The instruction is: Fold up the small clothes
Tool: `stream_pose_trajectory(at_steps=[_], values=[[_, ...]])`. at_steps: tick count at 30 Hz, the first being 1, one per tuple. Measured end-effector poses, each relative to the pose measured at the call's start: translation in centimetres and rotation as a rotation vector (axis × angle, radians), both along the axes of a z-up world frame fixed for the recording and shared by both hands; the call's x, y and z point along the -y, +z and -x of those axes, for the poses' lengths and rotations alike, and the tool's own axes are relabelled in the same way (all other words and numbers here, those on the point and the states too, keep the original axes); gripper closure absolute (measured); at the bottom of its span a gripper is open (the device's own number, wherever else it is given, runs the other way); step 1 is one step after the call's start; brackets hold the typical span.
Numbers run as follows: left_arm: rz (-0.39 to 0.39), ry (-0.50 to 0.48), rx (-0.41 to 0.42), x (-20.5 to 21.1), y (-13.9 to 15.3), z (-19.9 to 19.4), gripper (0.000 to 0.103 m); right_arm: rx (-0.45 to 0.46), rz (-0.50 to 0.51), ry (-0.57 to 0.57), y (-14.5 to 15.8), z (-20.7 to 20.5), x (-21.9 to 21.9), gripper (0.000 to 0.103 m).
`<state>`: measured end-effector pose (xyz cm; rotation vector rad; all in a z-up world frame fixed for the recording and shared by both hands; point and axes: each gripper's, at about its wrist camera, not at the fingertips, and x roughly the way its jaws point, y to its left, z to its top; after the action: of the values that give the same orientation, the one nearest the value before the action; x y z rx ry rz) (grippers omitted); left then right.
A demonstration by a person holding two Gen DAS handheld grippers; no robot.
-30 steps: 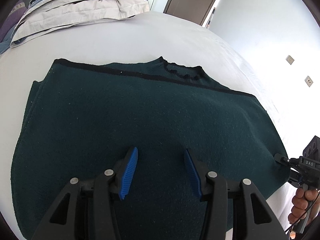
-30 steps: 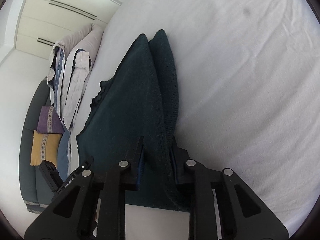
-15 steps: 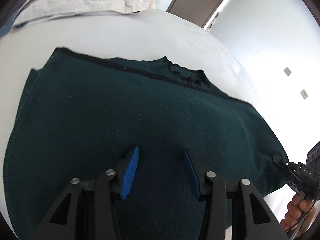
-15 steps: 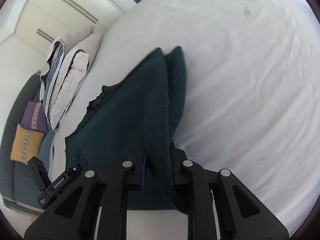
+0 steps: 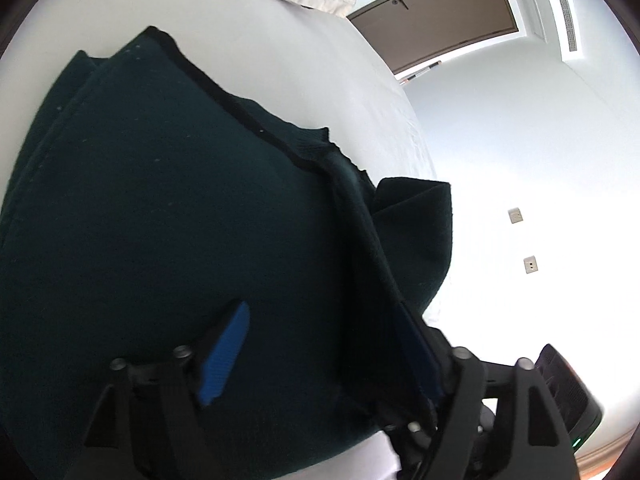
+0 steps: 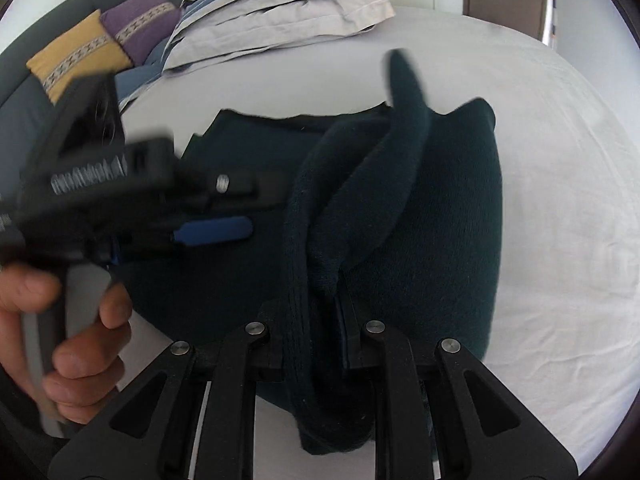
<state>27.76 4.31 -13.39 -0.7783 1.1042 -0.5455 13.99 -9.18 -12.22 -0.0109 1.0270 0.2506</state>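
While the dark green knitted sweater (image 6: 432,216) lies spread on the white bed sheet (image 6: 568,208), its right-hand edge is bunched into a thick raised fold that runs from 12 o'clock down to 6 o'clock in the right wrist view. The right gripper (image 6: 316,340) is clamped on that fold, with the fabric pinched between its two black fingers and hanging below them. In the same view the left gripper (image 6: 216,232) sits at 9 o'clock, blurred, held by a bare hand (image 6: 68,340); one blue pad (image 6: 216,232) shows above the flat part of the sweater.

In the left wrist view the left gripper (image 5: 320,356) has its fingers spread wide apart over the sweater (image 5: 160,220), gripping nothing; a blue pad (image 5: 224,356) shows at 7 o'clock, and the lifted fold crosses in front of the other finger at 5 o'clock. The sweater's black-trimmed edge runs from 11 o'clock toward centre. Pale striped pillows (image 6: 280,8) lie at 12 o'clock in the right wrist view, with a purple cushion (image 6: 140,28) and a mustard cushion (image 6: 76,52) at 10 o'clock. A brown door (image 5: 440,12) stands at 1 o'clock in the left view.
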Motion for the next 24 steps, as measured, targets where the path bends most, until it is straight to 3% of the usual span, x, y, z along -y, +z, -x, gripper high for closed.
stream_pose_trajectory(at_steps=[10, 15, 22, 24], values=[[0.034, -0.077, -0.056, 1.5, 0.5, -2.0, 0.018, 0.082, 0.188, 0.119, 0.0, 2.3, -1.5, 0.088], [0.001, -0.106, -0.060, 2.0, 1.2, -3.6, 0.018, 0.115, 0.246, 0.160, -0.1, 3.4, -2.6, 0.083], [0.049, -0.101, -0.077, 0.5, 0.4, -3.8, 0.016, 0.154, 0.279, 0.232, 0.3, 3.9, -4.5, 0.078], [0.027, -0.114, -0.072, 0.9, 0.7, -3.8, 0.016, 0.148, 0.256, 0.218, 0.4, 3.8, -4.4, 0.078]])
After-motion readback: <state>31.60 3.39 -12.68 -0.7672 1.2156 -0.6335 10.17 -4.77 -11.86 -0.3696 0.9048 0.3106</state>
